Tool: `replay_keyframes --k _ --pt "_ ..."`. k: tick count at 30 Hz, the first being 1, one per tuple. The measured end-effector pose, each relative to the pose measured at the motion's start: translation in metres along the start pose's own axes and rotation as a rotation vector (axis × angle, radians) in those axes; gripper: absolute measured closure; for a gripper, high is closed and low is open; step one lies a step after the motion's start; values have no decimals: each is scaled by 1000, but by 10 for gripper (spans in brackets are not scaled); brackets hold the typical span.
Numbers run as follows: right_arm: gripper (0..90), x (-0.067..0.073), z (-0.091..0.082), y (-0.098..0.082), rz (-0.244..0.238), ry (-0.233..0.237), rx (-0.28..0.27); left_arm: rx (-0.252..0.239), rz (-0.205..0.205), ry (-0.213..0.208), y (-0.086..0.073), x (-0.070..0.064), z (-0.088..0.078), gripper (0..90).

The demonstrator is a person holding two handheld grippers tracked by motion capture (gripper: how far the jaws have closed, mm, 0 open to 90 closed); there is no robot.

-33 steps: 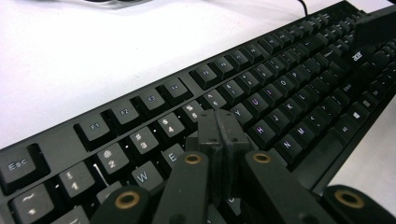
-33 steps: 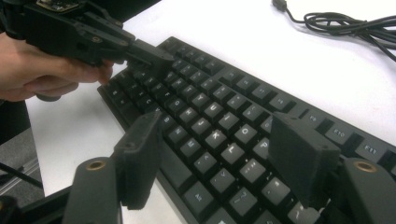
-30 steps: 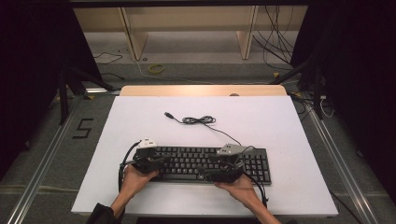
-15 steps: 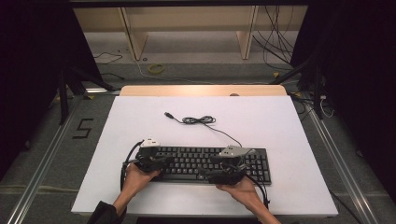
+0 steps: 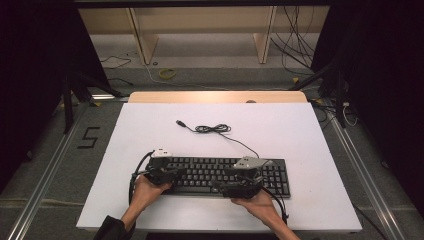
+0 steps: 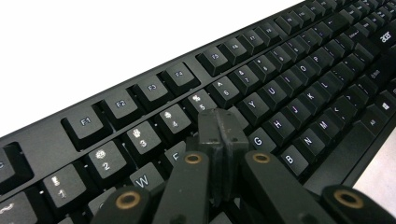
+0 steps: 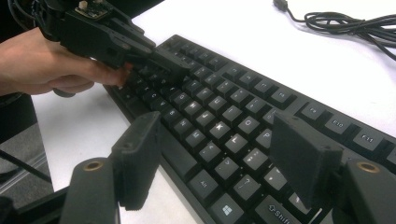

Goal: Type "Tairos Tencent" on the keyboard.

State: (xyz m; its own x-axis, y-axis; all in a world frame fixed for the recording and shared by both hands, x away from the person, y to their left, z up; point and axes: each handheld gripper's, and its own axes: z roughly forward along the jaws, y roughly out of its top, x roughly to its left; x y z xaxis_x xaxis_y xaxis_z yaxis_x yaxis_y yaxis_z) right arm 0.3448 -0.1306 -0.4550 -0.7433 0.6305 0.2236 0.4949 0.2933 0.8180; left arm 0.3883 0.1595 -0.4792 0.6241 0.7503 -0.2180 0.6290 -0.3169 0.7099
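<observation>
a flat black plastic computer keyboard (image 5: pixel 227 176) is laid lengthwise near the front edge of the white rectangular worktop (image 5: pixel 300 130), roughly midway between its left and right edges. a thin black cable (image 5: pixel 215 129) is run from the keyboard's rear edge toward the middle of the worktop, where it is gathered in a loose coil and ended in a plug.

the left gripper (image 6: pixel 220 123), a black two-jaw tool held in the person's left hand (image 5: pixel 145 192), is seen with its jaws pressed fully together, nothing being held between them. in the left gripper view the joined tips are set over the letter rows, just below the 5 key and beside the g key; whether a key is actually touched cannot be told. in the right gripper view the same tool (image 7: pixel 170 65) is shown lowered onto the keyboard's left end, the hand behind it.

the right gripper (image 7: pixel 224 154), held in the person's right hand (image 5: pixel 257 200), is seen with its jaws spread wide, one pad on each side of the right gripper view. nothing is gripped: the keyboard's near rows are seen in the gap between the pads, and one pad is hung over the keyboard's front edge. contact between the pads and the keys cannot be judged.

in the high view both tools are placed over the keyboard's front half, the left (image 5: pixel 162 172) at its left end, the right (image 5: pixel 245 182) right of its middle.
</observation>
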Motion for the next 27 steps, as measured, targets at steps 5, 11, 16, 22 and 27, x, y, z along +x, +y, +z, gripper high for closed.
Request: replay_keyframes --k 5,11,16,22,27 --pt "349 -1 1 0 1 2 3 -18 -3 -7 2 -1 -6 878" --pt "350 0 1 0 -2 1 1 -37 -10 -20 2 -2 -10 842" --pt "350 0 2 0 1 -1 3 -44 -13 -44 2 -1 -14 787" --pt "350 -1 4 1 -1 -5 3 -72 -26 -76 2 -3 -20 642" --pt "350 -2 6 3 -2 -10 3 -96 -26 -87 1 -3 -24 520"
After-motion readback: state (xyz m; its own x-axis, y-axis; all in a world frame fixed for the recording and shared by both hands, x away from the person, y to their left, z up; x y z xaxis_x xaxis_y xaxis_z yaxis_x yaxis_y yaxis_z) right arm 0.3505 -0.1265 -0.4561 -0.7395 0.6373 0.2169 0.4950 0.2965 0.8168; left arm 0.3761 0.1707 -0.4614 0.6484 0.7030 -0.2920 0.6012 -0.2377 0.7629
